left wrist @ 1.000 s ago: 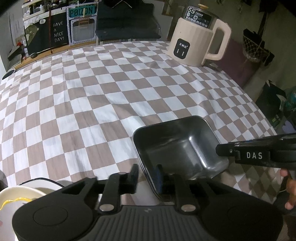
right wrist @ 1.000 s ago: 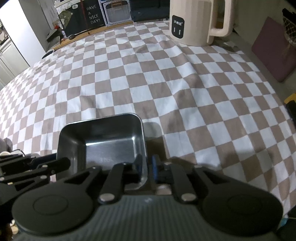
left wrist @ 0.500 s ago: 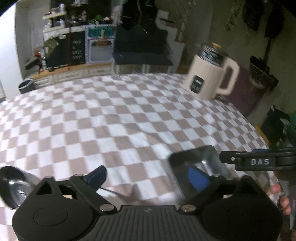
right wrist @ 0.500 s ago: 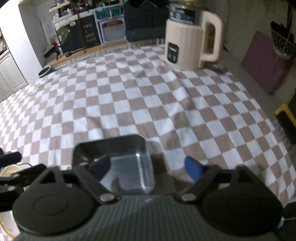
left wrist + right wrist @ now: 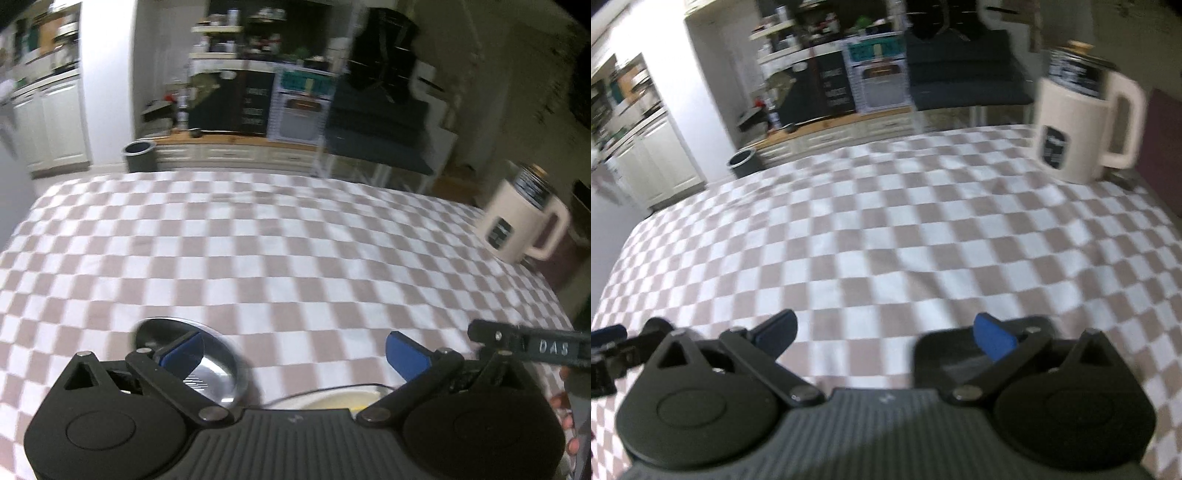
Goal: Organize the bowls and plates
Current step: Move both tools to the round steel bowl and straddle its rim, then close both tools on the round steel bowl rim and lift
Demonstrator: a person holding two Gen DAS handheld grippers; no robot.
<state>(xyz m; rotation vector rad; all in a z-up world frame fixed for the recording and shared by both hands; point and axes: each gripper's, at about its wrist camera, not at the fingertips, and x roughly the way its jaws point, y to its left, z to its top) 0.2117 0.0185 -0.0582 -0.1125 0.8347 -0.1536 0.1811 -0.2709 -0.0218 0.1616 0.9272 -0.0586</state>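
My left gripper (image 5: 293, 353) hovers over the near edge of the checkered table, its jaws still opening and nothing between the blue pads. A round steel bowl (image 5: 216, 373) lies under its left finger, and the rim of a cream plate (image 5: 332, 397) shows just below the gap. My right gripper (image 5: 884, 336) is likewise opening wide and empty. The dark square steel dish (image 5: 942, 360) sits on the cloth under its right finger, untouched. One finger of the right gripper (image 5: 524, 345) pokes into the left wrist view at far right.
A cream electric kettle (image 5: 1082, 129) stands at the table's far right corner. The checkered cloth (image 5: 295, 258) stretches bare to the far edge. A person's fingers (image 5: 565, 424) show at the right border. Cabinets, shelves and a grey bin (image 5: 138, 155) lie beyond the table.
Both grippers let go of the square dish's rim, opened wide and drew back. The left one swung left, so the round bowl and cream plate are now under it.
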